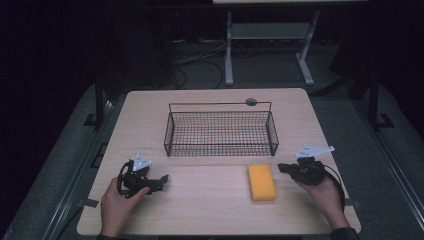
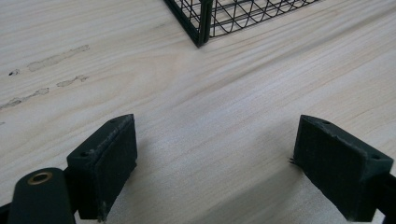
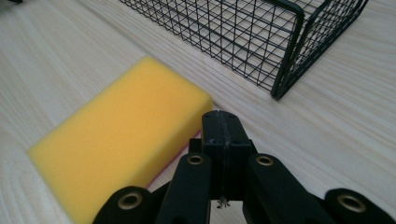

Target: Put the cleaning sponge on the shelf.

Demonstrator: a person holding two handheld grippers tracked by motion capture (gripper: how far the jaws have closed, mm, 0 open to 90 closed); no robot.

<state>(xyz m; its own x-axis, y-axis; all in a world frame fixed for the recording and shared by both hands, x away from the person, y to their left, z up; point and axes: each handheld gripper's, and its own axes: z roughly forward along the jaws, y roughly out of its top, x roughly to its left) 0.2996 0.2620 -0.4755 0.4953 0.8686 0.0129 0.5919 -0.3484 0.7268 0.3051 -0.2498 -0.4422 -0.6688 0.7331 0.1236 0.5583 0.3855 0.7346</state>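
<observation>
My high view is pretty dim, room nearly black past the table (image 1: 150,107), everything a bit soft. Both gripper views are bright and evenly lit, with faint shadows under the jaws. The sponge (image 3: 121,135) looks sharp, and the closest gripper parts go blurry.

The sponge (image 1: 261,182) in front of my right claw (image 3: 222,122) is a bright, even yellow on top, with a thin pink-red edge showing along its underside (just a sliver in the right gripper view). Both my claws are matte black, the left claw (image 2: 212,163) included, with small brass-coloured rings at the pivots. The basket (image 1: 220,131) is black wire in a fine square grid. The tabletop (image 1: 200,205) is pale wood with a soft, wavy grain and a few faint grey scuffs.
</observation>
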